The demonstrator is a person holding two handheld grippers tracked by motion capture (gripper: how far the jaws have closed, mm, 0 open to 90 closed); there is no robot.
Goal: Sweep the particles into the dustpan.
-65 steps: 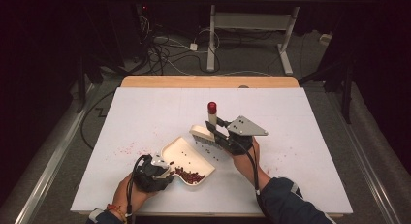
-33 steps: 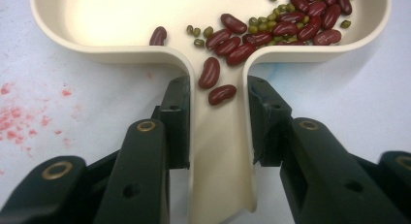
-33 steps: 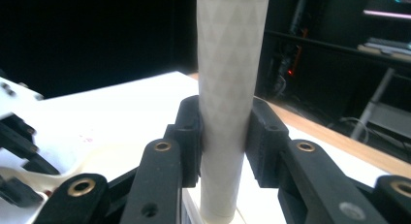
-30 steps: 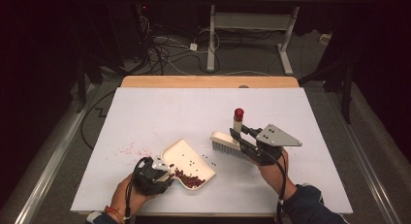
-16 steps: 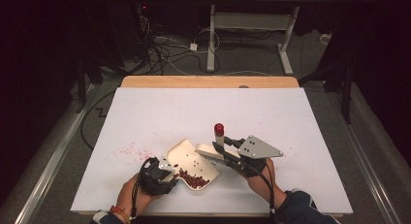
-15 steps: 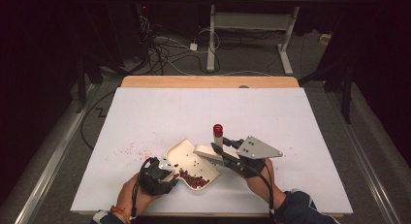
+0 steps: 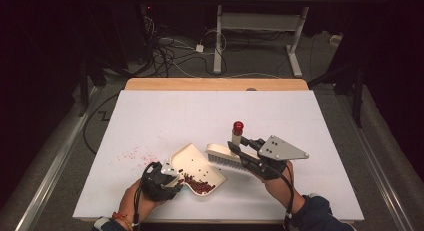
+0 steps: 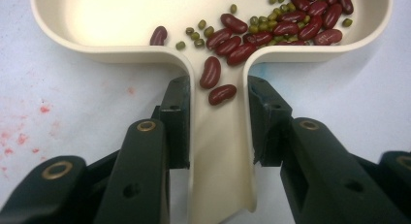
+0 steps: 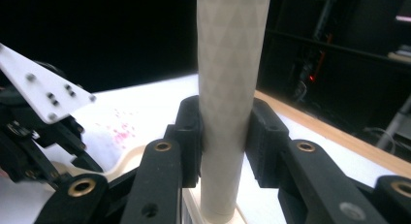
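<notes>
— White tabletop (image 7: 165, 111) spreads across the middle of the high view, and we see the cream dustpan (image 7: 192, 163) low and left of centre, red beans (image 7: 197, 183) piled at its lower edge.

— We also see the left gripper (image 7: 167, 173) at lower left clamped on the dustpan's handle, and the right gripper (image 7: 240, 151) right of centre holding a cream brush (image 7: 227, 158), its red-tipped handle upright and its bristle head beside the pan's right rim. Faint red stains (image 7: 132, 153) lie left of the pan.

— In the left gripper view, we find both jaws pressed against the sides of the dustpan handle (image 8: 220, 151) at centre; kidney beans (image 8: 286, 20) and small green mung beans (image 8: 196, 32) sit along the top, two beans on the handle itself.

— In the right gripper view, we see the jaws closed on the pale, triangle-textured brush handle (image 9: 230, 88) rising through the centre, with the other gripper's grey plate (image 9: 43, 95) at far left.
</notes>
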